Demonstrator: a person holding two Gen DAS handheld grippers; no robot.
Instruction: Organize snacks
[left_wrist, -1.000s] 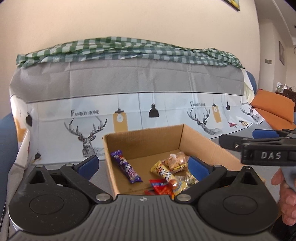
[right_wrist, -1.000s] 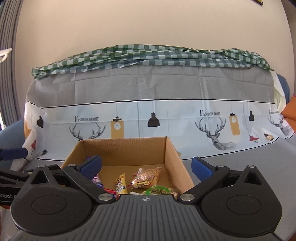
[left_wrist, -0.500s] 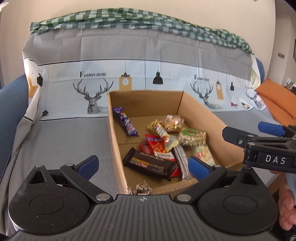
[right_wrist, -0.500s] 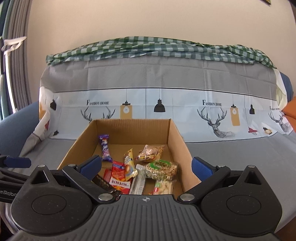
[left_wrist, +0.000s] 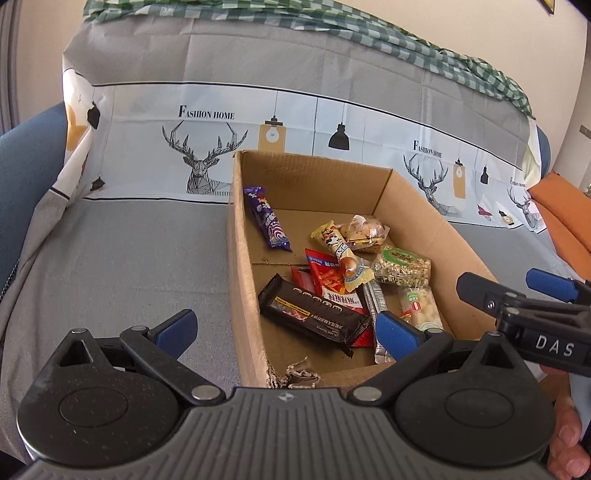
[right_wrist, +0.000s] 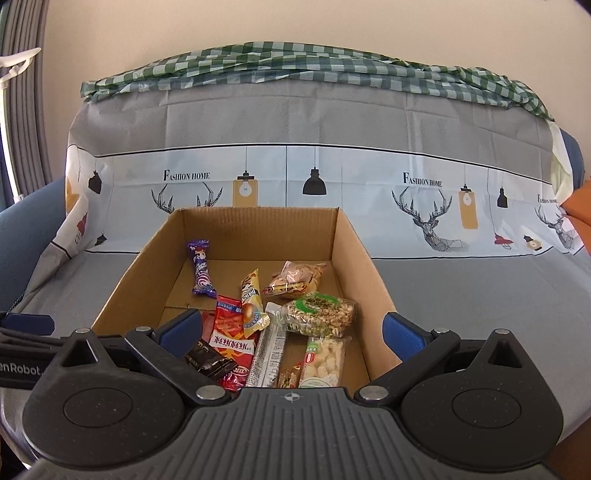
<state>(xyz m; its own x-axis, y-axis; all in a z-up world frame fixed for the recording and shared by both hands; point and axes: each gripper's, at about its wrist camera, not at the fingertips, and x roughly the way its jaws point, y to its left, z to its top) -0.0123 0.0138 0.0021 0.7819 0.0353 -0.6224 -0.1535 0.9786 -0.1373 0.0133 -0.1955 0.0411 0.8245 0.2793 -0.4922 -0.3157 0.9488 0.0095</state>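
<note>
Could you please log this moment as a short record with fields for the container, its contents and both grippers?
container: open cardboard box on a grey printed cover
contents: purple wrapper lying apart at the back; black bar, red packet, green-label nut bar
left gripper: open, empty
right gripper: open, empty

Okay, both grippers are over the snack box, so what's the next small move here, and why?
Probably lower the left gripper onto the black chocolate bar. Both grippers are open and empty; that bar lies on top of the pile at the near end of the cardboard box, overlapping the red packet, so it comes out first.
</note>
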